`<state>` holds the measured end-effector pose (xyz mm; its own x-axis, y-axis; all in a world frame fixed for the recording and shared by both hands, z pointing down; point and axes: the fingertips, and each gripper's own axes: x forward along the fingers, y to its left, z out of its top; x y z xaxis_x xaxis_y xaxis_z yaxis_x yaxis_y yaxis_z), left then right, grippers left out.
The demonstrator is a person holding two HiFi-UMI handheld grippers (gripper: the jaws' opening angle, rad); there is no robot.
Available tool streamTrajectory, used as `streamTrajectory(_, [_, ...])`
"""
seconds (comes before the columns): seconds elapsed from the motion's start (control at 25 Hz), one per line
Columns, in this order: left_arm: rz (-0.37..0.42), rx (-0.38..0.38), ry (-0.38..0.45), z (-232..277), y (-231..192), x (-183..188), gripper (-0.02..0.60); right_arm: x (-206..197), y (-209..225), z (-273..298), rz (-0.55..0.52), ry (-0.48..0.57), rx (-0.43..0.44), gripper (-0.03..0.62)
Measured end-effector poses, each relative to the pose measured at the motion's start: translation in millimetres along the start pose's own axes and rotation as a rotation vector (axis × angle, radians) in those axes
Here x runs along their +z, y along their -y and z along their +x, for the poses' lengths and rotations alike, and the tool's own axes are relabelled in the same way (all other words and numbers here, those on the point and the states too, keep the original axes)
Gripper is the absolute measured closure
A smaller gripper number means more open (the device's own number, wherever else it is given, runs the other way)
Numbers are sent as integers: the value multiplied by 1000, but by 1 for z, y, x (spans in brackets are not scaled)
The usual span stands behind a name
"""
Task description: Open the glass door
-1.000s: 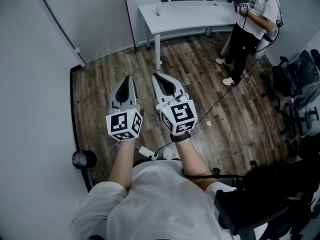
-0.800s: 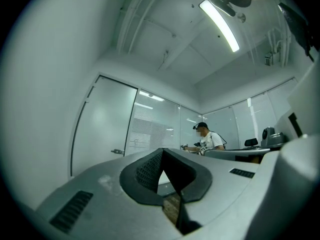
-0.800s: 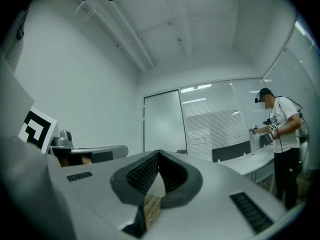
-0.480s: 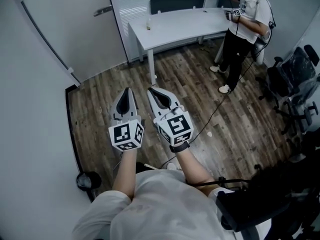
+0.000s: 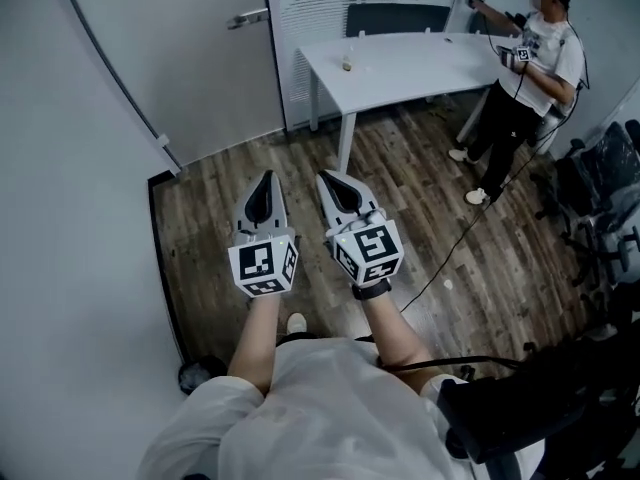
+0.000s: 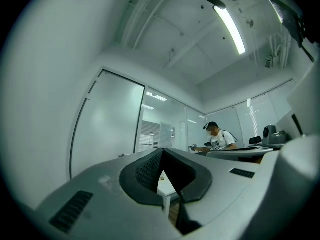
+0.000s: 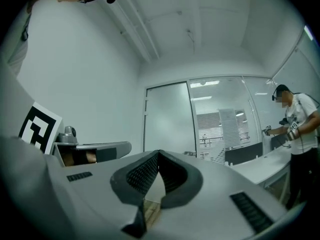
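The frosted glass door (image 5: 205,63) stands ahead at the upper left of the head view, with a metal lever handle (image 5: 248,16) near its right edge. My left gripper (image 5: 265,176) and right gripper (image 5: 331,175) are held side by side over the wood floor, both shut and empty, well short of the door. The left gripper view looks past its closed jaws (image 6: 162,152) at the door (image 6: 107,129) and its small handle (image 6: 122,155). In the right gripper view, the door (image 7: 167,119) and handle (image 7: 189,153) are seen beyond the closed tips (image 7: 159,153).
A white table (image 5: 420,63) stands to the right of the door, with a small object (image 5: 347,65) on it and a dark chair (image 5: 395,18) behind. Another person (image 5: 525,78) stands at its right end. Office chairs (image 5: 610,198) line the right side. A cable (image 5: 450,243) crosses the floor.
The door, handle and table have drawn nearer as I walked forward. Both grippers stayed shut and side by side.
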<state>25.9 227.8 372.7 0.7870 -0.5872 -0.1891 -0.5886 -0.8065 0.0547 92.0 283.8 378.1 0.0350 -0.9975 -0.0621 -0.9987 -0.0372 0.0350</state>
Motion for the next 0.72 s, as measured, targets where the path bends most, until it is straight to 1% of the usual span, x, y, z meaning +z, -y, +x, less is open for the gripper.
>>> streamTrajectory(0.12, [-11,6,-18,2,-62,-3,580,-5,-35,51,13,-11,11,591])
streamTrajectory(0.2, [-18,14,-24,6,-92,-4,580,-7,-51,78,11,-22,16,591])
streamTrajectory(0.28, [-25,14,-27,14,-114,-5,580,-7,-59,101,2,-31,17,591])
streamTrajectory(0.48, [-32,6,-37,35,-144,-14,580,-16,-65,147,4,-42,28,591])
streamTrajectory(0.6, [-23,4,-44,55,-155,-20,580,-22,-58,173,11,-41,36,591])
streamTrajectory(0.72, [-16,22,-47,87,-168,-30,580,-32,-41,205,16,-45,56,591])
